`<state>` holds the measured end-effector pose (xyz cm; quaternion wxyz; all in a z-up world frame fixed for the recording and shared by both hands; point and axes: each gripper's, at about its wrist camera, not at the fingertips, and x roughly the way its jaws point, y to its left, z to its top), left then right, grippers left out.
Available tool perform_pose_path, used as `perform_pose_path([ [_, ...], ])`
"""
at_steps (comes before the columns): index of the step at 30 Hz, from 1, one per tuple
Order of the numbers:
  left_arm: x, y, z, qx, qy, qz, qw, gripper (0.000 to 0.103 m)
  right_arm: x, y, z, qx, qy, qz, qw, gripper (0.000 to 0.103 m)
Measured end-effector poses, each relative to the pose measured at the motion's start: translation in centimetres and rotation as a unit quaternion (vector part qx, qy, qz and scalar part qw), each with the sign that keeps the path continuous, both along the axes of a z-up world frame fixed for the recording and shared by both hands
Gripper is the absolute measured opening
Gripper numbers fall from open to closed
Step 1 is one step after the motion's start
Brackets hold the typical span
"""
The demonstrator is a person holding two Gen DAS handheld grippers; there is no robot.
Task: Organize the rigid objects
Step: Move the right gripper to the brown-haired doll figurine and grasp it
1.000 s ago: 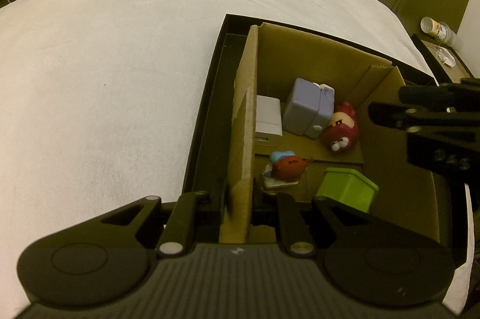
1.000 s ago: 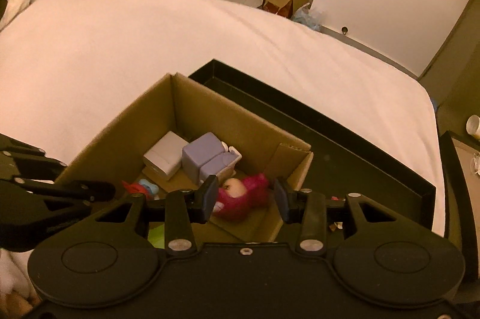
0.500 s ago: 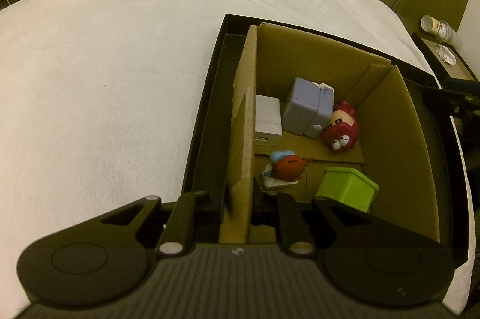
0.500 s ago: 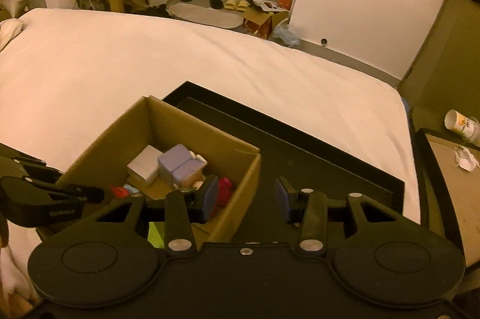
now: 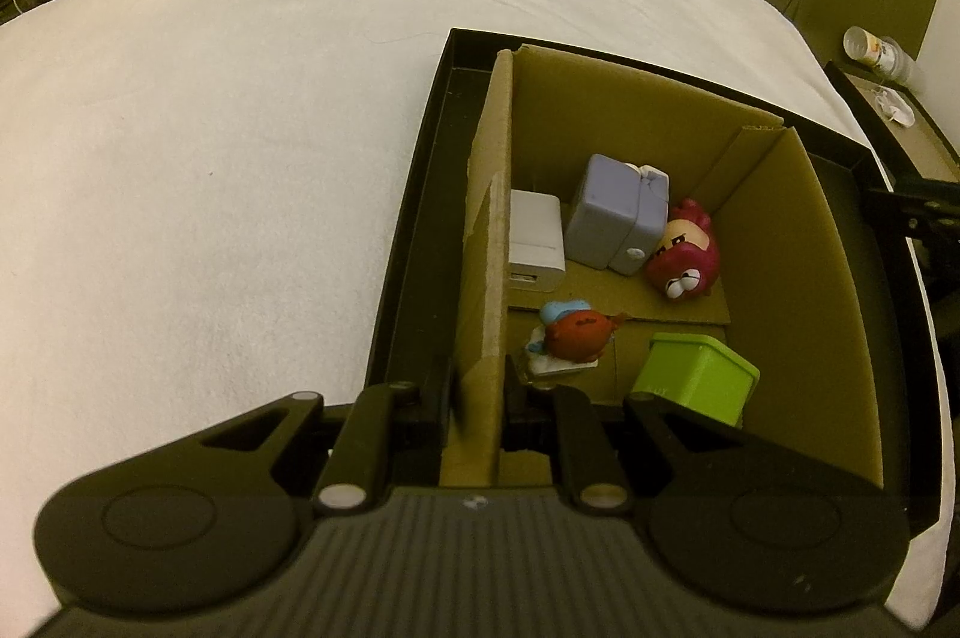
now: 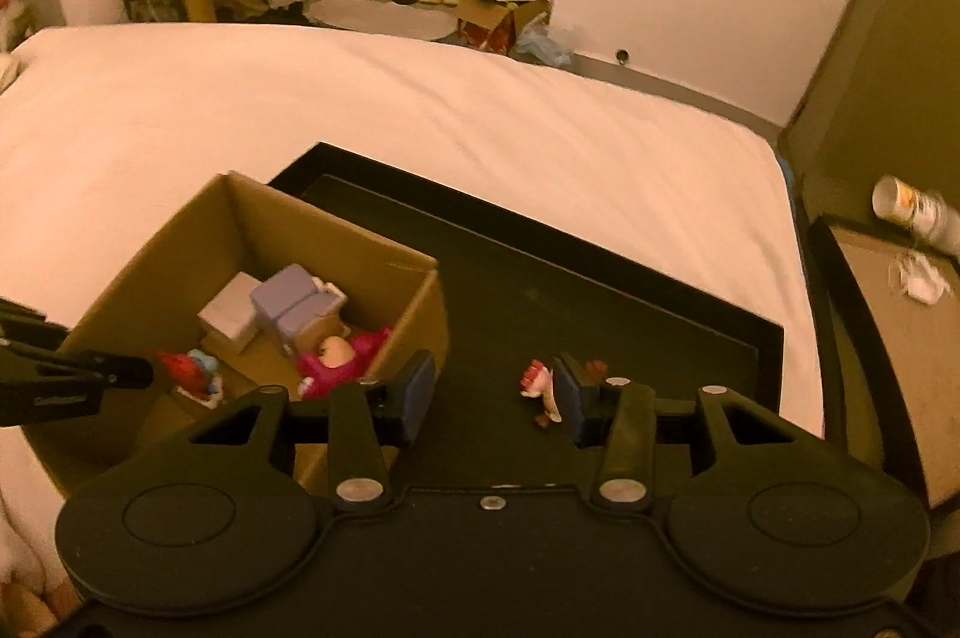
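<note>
A cardboard box (image 5: 792, 278) stands in a black tray (image 5: 414, 242) on the white bed. It holds a white cube (image 5: 534, 242), a lavender block (image 5: 612, 212), a pink-red figure (image 5: 684, 254), a small orange figure (image 5: 576, 335) and a green cube (image 5: 696, 377). My left gripper (image 5: 480, 398) is shut on the box's left wall. My right gripper (image 6: 493, 386) hangs over the bare tray floor (image 6: 540, 290) right of the box (image 6: 150, 266), its jaws opening. A small red-and-white figure (image 6: 540, 389) lies between them by the right finger, not pressed.
The white bed (image 5: 210, 158) spreads left of and behind the tray. A dark side table (image 6: 888, 314) with a tipped cup (image 6: 912, 212) stands to the right. Slippers and an open carton (image 6: 498, 8) lie on the floor beyond the bed.
My right gripper has moved right, off the box and out over the tray floor, and its jaws have widened a little. The left gripper has kept its hold and place.
</note>
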<state>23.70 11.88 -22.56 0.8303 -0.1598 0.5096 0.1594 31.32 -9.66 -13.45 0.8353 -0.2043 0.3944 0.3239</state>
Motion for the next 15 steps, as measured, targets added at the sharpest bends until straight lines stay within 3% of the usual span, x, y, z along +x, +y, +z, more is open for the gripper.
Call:
perform_pose_path([
  [8, 0.0, -0.1, 0.1, 0.006, 0.002, -0.002, 1.0000, 0.013, 1.9, -1.1, -1.8, 0.004, 0.017, -0.026, 1.000, 0.052],
  [15, 0.2, -0.4, 0.2, 0.013, 0.005, -0.003, 0.9999, 0.012, 4.1, -1.1, -3.5, 0.008, 0.066, -0.036, 0.997, 0.055],
])
